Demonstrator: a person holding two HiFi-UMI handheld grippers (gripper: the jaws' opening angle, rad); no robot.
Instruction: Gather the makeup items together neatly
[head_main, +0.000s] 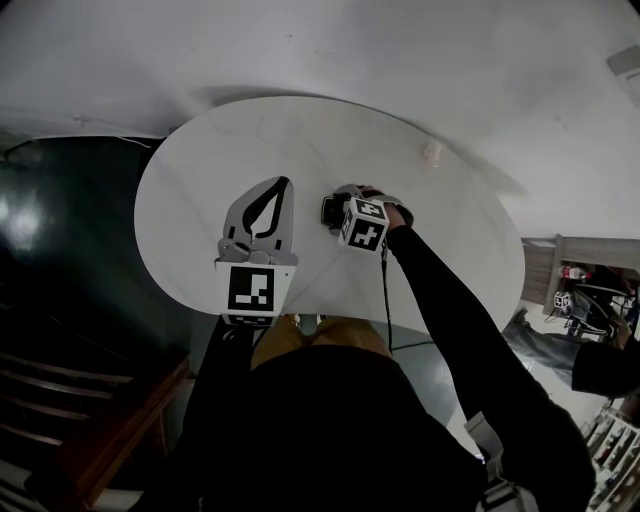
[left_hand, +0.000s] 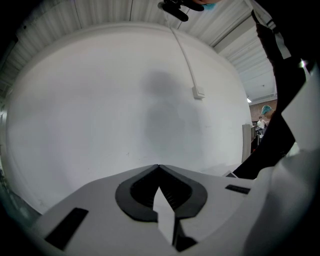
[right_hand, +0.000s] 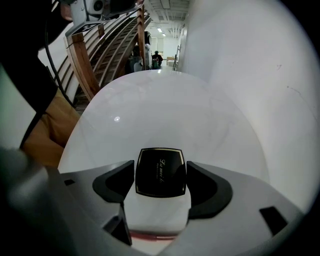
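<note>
A black square compact with gold lettering sits between the jaws of my right gripper, which is shut on its two sides. In the head view this gripper holds the compact low over the middle of the round white table. My left gripper hovers just left of it, pointing at the table's far side. Its jaws meet at the tips, shut with nothing between them. A small pale item lies near the far right rim.
The table's edge curves close to a wooden railing on the left. Dark floor lies beyond the table's left side. A white cord ends in a small white piece. Another person is at the right.
</note>
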